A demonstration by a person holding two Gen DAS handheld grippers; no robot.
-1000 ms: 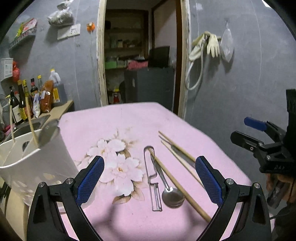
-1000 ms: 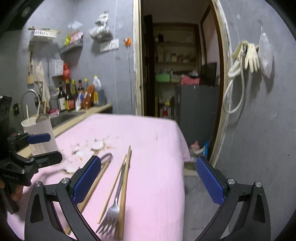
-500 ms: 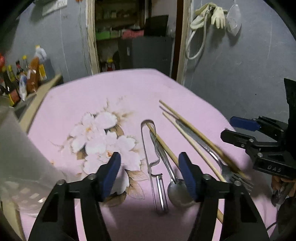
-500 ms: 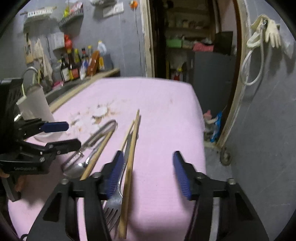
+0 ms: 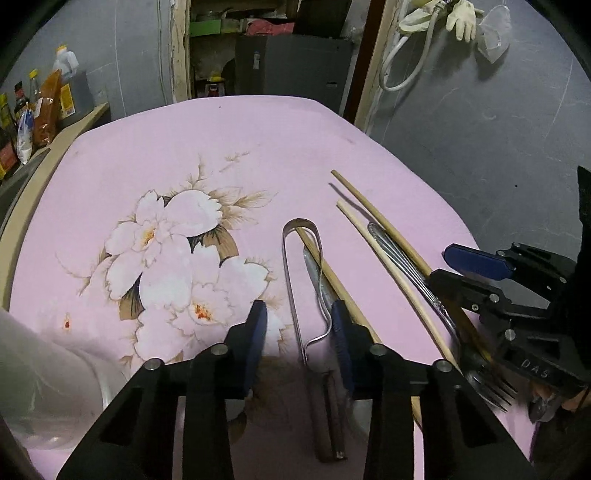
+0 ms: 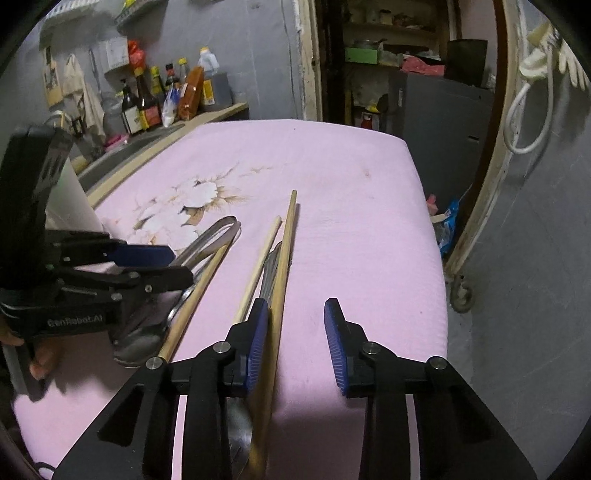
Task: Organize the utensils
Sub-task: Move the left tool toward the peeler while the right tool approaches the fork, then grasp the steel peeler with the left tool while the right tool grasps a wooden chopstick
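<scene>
While both sets of jaws narrow, left gripper (image 5: 298, 345) straddling peeler (image 5: 301, 295), right gripper (image 6: 295, 341) beside chopstick (image 6: 284, 266) (neither pinched yet), crowded utensils may snag together.

Count on the pink cloth (image 5: 155, 147) — 3 chopsticks: one by the peeler (image 5: 334, 280), two more to the right (image 5: 384, 258) (image 5: 376, 218). 1 fork (image 5: 487, 387), 1 spoon (image 6: 136, 343), 1 metal peeler (image 5: 295, 280). So 6 utensils approx. 1 white holder (image 5: 44, 376) at the left edge. 2 grippers in view: left gripper (image 5: 298, 345), right gripper (image 6: 295, 343). Bottles on the counter (image 6: 147, 107) — approx 6, hard to separate. Gloves on the wall (image 5: 461, 16): at least 1, rest unclear.
</scene>
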